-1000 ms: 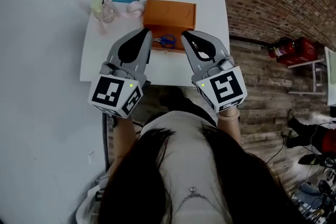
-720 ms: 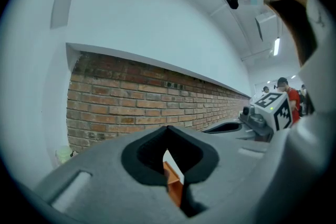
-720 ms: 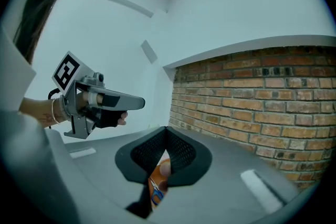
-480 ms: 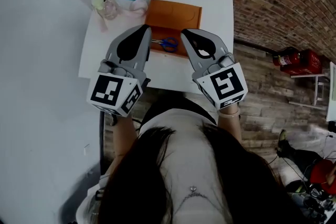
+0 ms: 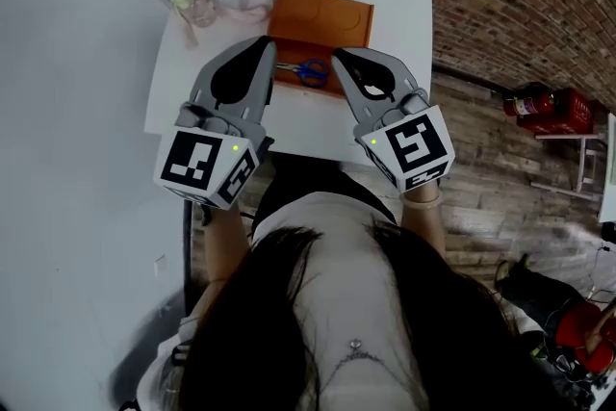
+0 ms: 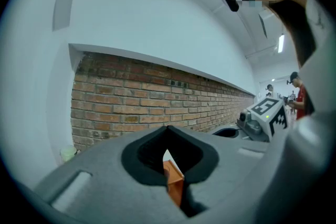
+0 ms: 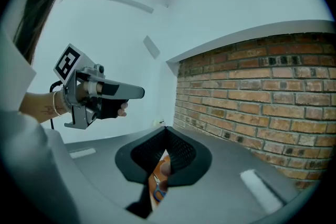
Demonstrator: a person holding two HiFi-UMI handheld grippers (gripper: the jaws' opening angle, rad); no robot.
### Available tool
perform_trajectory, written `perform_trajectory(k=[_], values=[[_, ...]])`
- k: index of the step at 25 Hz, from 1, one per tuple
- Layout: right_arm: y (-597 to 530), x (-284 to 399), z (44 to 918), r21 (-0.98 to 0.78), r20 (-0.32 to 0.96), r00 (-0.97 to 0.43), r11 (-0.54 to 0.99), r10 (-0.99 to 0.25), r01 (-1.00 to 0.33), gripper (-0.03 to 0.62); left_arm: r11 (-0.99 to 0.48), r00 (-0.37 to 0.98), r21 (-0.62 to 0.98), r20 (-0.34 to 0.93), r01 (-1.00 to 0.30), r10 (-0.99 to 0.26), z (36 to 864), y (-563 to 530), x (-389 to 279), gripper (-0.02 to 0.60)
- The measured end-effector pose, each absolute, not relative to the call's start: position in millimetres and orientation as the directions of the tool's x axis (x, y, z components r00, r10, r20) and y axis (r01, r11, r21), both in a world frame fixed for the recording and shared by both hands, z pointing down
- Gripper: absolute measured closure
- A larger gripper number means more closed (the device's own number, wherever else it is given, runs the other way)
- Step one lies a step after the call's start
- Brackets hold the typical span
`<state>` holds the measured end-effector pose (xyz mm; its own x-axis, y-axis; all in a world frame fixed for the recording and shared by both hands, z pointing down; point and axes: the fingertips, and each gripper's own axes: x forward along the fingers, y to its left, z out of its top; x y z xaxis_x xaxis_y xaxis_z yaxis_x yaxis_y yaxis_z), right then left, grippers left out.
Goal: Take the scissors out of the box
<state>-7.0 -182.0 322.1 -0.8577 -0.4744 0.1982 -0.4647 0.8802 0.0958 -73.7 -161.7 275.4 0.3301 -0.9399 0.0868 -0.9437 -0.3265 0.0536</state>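
Scissors in box, blade tips indistinct beside left claw

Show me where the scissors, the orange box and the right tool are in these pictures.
scissors (image 5: pixel 310 70), head view, on the blue handles.
orange box (image 5: pixel 322 18), head view, on the bare inside of its open lid.
right tool (image 5: pixel 338 61), head view, at the tip where its jaws meet.

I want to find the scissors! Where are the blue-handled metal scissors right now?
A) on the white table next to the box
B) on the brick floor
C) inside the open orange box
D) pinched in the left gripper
C: the head view shows the blue-handled metal scissors lying inside the open orange box.
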Motion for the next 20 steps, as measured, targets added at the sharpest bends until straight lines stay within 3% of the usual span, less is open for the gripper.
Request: perform_trajectory(k=[20], values=[[-212, -32, 354, 0.075, 0.316, -0.837, 0.891, -0.447, -0.447, 0.583, -0.421, 0.424, 0.060, 0.056, -0.905, -0.904, 262, -212, -95, 0.581]])
